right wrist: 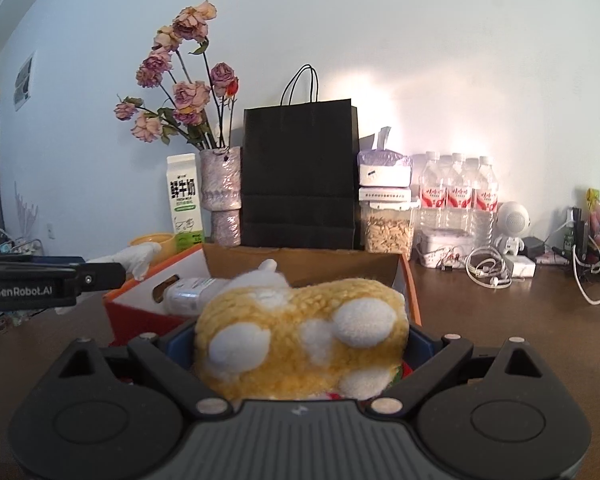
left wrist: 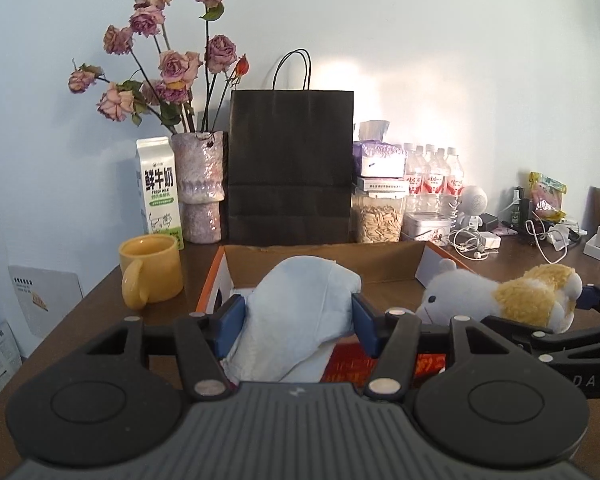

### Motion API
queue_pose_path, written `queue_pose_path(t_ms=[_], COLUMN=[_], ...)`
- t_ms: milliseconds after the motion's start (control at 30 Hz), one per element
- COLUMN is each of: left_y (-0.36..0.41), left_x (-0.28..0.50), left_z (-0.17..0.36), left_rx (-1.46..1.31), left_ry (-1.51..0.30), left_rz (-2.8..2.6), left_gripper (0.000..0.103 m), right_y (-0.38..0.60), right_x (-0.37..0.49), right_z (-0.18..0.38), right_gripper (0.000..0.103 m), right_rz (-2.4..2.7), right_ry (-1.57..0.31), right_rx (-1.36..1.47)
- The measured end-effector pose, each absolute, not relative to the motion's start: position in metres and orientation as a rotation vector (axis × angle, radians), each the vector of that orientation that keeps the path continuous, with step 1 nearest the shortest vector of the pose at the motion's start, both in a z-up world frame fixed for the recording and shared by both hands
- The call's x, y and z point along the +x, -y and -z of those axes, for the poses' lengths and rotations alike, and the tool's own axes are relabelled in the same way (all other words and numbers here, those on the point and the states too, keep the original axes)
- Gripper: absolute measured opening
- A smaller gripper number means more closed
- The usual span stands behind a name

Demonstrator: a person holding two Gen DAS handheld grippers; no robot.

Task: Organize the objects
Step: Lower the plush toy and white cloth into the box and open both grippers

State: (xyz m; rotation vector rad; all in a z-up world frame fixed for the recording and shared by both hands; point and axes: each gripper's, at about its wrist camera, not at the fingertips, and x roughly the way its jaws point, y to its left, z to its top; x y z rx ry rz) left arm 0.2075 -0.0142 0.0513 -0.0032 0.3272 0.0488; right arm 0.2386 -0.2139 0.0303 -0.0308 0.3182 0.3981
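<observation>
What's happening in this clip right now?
A person holds a gripper in each hand over an open cardboard box on a cluttered table. The left gripper is clamped on a pale blue cloth bundle; the right gripper grips a yellow-and-white plush toy. A plastic bottle already lies in the box.

**Two wrist fisheyes, both facing the back wall**

Left wrist cam sits low behind the left gripper (left wrist: 298,312), close over the box (left wrist: 324,258), looking slightly down. Right wrist cam does the same from further right, behind the right gripper (right wrist: 300,344). Both share box, black bag (left wrist: 290,164), flowers (left wrist: 168,68), table (left wrist: 100,304). Each view catches the other gripper at its edge.
</observation>
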Motion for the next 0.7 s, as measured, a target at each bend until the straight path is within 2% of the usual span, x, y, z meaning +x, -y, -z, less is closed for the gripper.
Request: queue_pose_path(t_ms=[300, 700], left_y=[0.022, 0.022], left_x=[0.265, 0.335], left_z=[-0.062, -0.049], left_rx=[-0.006, -0.030], left_ry=[-0.321, -0.363], left_rz=[-0.049, -0.073], left_gripper=[0.059, 0.059], right_y=[0.195, 0.172], right_x=[0.302, 0.374], right_z=[-0.038, -0.023], right_gripper=[0.097, 0.097], right_rz=[-0.368, -0.350], right_ry=[-0.310, -0.362], right_rx=[-0.051, -0.036])
